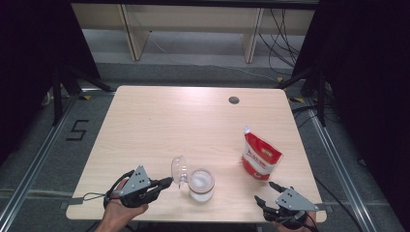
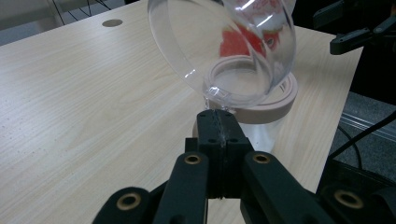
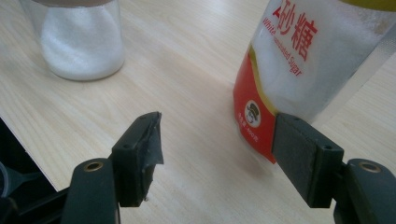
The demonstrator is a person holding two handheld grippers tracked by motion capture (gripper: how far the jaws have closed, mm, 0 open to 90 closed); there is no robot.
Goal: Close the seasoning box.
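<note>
One step done, we judge: clear domed lid (image 2: 224, 46) tipped off glass jar (image 1: 200, 184) near table's front edge, pinched by our left gripper (image 2: 218, 126). Left: sugar pouch (image 3: 299, 60) untouched, right gripper (image 3: 217, 149) wide apart just before it.

The sugar bag (image 3: 299, 60) runs off the top edge in the right gripper view; the jar (image 3: 79, 37) loses its rim there too.

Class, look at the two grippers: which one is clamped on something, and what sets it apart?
The left gripper: its jaws are pinched shut on the clear lid's edge over the jar. The right gripper gapes open beside the sugar bag.
</note>
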